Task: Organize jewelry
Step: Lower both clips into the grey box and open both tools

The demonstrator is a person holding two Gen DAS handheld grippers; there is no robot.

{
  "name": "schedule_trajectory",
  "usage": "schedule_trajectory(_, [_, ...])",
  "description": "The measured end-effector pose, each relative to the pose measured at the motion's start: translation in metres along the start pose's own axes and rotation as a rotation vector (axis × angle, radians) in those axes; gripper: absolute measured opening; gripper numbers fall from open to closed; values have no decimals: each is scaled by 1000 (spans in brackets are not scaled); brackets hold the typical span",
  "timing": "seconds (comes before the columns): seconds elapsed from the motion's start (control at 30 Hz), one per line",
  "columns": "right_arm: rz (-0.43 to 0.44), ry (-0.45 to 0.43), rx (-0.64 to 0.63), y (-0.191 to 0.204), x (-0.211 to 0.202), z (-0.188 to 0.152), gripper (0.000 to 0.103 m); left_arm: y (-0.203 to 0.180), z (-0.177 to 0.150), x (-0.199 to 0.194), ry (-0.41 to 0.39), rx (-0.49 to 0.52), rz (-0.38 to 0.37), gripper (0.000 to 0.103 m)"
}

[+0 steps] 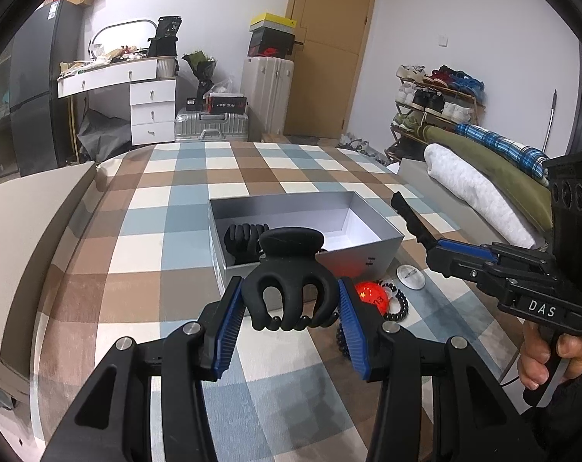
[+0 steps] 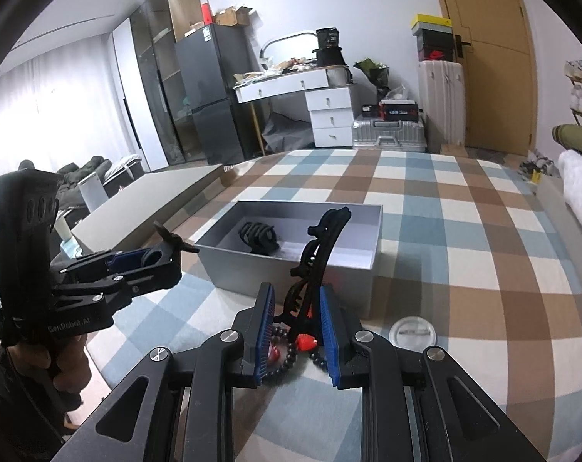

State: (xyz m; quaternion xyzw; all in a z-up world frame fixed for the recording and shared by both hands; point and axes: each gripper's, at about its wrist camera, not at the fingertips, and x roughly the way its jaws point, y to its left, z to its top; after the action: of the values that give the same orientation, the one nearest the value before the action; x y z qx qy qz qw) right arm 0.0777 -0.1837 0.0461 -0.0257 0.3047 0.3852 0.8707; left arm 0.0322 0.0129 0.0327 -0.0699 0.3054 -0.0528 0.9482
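Clamped between the blue pads of my left gripper (image 1: 289, 310), a black claw clip (image 1: 289, 285) hung teeth-down above the checked bedspread (image 1: 144, 254) in the left wrist view. Just beyond it stood the open grey box (image 1: 383, 248), where a second black claw clip (image 1: 244, 240) lay against the near-left corner. Beside the box's front wall lay a red badge (image 1: 371, 294), a string of dark beads (image 1: 398, 302) and a round white badge (image 1: 410, 277), the beads touching the red badge. To the right, my right gripper (image 1: 412, 217) was held level over the bed, its fingers closed on a long black clip whose tip pointed toward the box. From the right wrist view, that long black hair clip (image 2: 317, 258) stood tilted between the blue pads, gripped near its lower end, its upper end reaching over the box's (image 2: 302, 281) near wall. Beneath the fingers lay the beads (image 2: 291, 350) and the red badge (image 2: 305, 342), with the white badge (image 2: 414, 333) just to the right. At left, my left gripper (image 2: 163, 250) carried its claw clip (image 2: 171, 240) beside the box's left wall, off the bedspread (image 2: 464, 269).
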Motion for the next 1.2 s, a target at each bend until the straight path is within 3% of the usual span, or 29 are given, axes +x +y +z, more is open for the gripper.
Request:
schedule_trajectory(0.93, [50, 21, 21, -4, 28, 26, 23, 1, 33, 31, -3, 24, 33, 42])
schedule_trajectory(1.2, [89, 49, 99, -15, 43, 29, 23, 3, 36, 42, 11, 16, 39, 42])
